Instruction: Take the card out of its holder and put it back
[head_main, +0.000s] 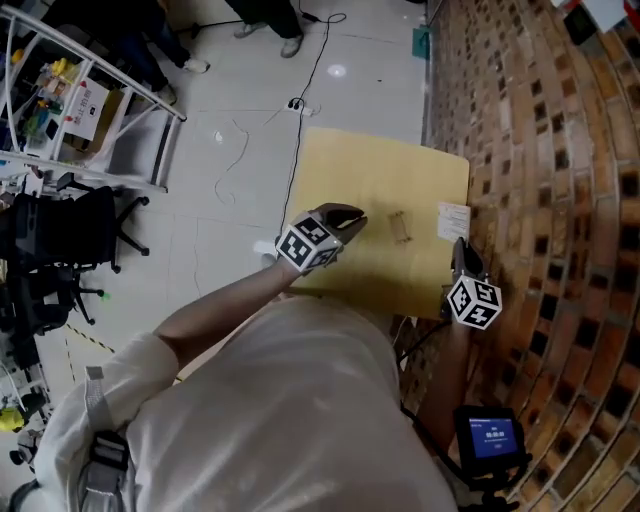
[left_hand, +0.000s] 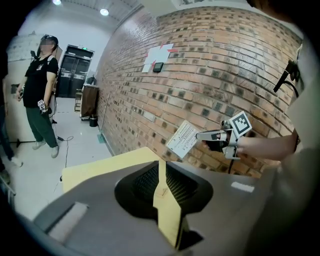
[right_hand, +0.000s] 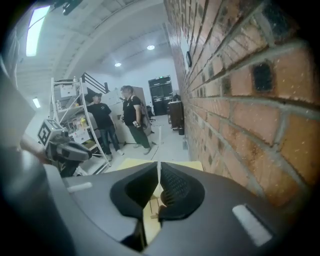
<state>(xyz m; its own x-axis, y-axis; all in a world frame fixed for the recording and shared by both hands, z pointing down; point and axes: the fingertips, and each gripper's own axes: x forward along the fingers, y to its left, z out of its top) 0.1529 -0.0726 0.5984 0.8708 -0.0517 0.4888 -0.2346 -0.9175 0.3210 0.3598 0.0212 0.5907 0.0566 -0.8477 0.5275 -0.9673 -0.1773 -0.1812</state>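
Note:
A yellow table (head_main: 360, 180) stands against a brick wall. On it is the small clear card holder (head_main: 401, 226), with no card in it. My right gripper (head_main: 459, 243) is raised over the table's right edge, shut on the white printed card (head_main: 453, 221). In the left gripper view the card (left_hand: 182, 139) sticks out tilted from the right gripper (left_hand: 201, 136). In the right gripper view the card (right_hand: 159, 172) shows edge-on between the jaws, with the holder (right_hand: 154, 204) below. My left gripper (head_main: 345, 217) hovers left of the holder, its jaws together on nothing.
The brick wall (head_main: 540, 150) runs along the table's right side. A wire shelf rack (head_main: 80, 100) and an office chair (head_main: 60, 240) stand to the left. Cables (head_main: 300, 100) lie on the floor. People (right_hand: 132, 120) stand further back. A small blue screen (head_main: 492, 437) sits at lower right.

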